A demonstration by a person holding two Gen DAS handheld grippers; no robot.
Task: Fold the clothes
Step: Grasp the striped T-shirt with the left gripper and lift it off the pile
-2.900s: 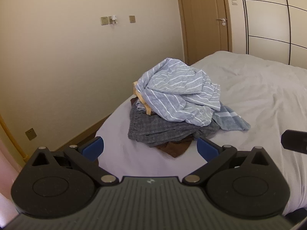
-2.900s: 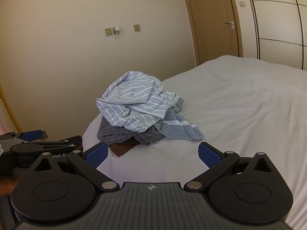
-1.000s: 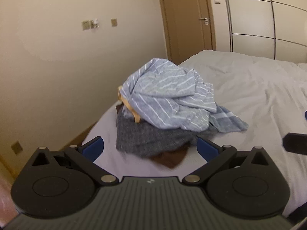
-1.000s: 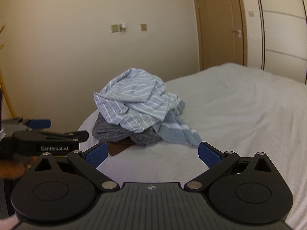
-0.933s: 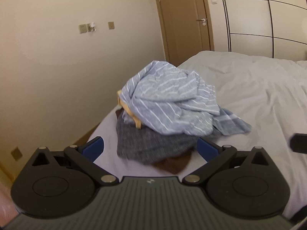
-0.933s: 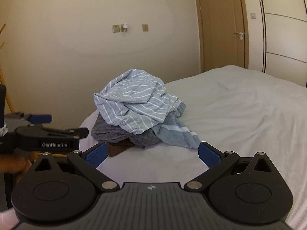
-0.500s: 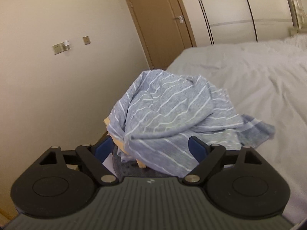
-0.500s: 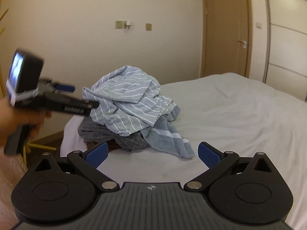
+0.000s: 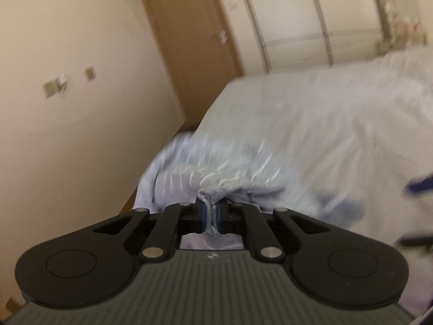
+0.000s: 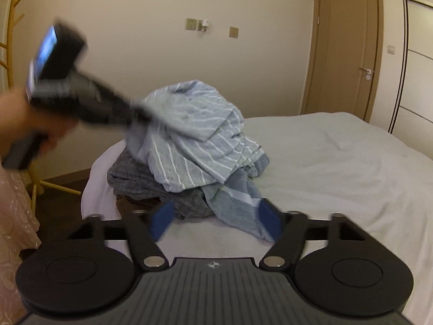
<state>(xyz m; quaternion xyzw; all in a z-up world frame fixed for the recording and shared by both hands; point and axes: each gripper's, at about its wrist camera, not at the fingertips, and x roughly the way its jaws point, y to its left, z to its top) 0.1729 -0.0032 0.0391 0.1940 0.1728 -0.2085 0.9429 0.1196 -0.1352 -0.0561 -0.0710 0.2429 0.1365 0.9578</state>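
Blue pads of the right gripper (image 10: 213,220) sit apart, jaws open, nothing between them; they frame the low front edge of the clothes pile at 12 o'clock in the right wrist view. Just past them, a plain blue-grey garment with a pale band (image 10: 238,203) trails toward 5 o'clock onto the white bed (image 10: 338,168), long axis running from pile down to near-right. Under it a dark grey garment (image 10: 138,178) lies flat, long axis roughly 9 to 3 o'clock, with a brown piece (image 10: 130,203) poking out below at the bed's near-left corner. On top is the striped light-blue shirt (image 10: 194,132), bunched in a heap, no clear long axis; stripes slant toward 4-5 o'clock.

Left gripper (image 9: 210,218): jaws closed on a fold of the striped shirt, cloth pinched between the blue pads, rest of the shirt spreading away toward 12-1 o'clock; this view is motion-blurred. In the right wrist view the left gripper comes in from 9-10 o'clock, blurred, held by a hand (image 10: 24,119), tip at the shirt's upper-left edge.

Farther: gold coat stand (image 10: 10,40) at 9 o'clock, wall switches (image 10: 205,25) at 12, brown door (image 10: 349,51) at 2 o'clock.
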